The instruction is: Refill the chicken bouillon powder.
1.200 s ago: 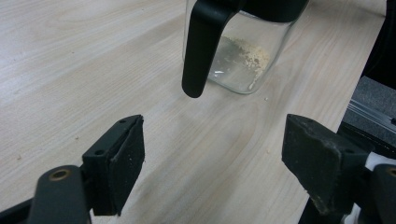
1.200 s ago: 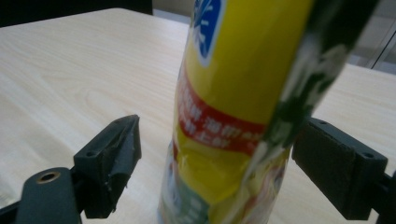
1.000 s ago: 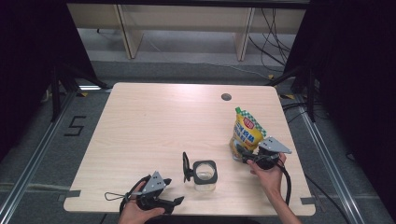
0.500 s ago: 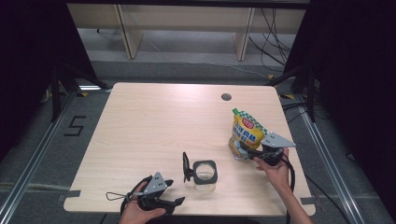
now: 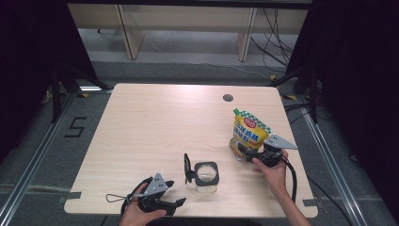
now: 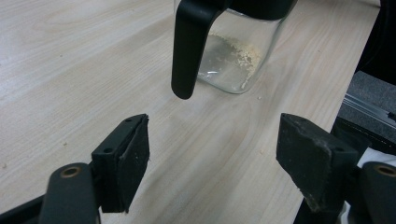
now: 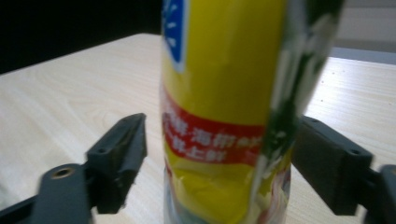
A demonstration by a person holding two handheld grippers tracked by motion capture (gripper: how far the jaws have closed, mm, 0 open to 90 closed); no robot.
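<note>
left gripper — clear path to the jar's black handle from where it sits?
Probably yes. The left gripper has open jaws aimed at the handle of the glass jar, with only bare table between them.

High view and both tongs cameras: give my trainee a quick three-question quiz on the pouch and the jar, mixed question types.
1. True or false: the right tongs are clamped on the yellow pouch.
2. Which thing stands nearest the left tongs? A) glass jar B) yellow pouch C) table hole
3. Fill in: the bottom of the glass jar holds a little pale ____.

Key
1. False: the pouch stands between the jaws, which have just been opening; a gap shows beside the left pad.
2. A: the jar, with its black handle, stands just ahead of the open jaws.
3. Powder.
</note>
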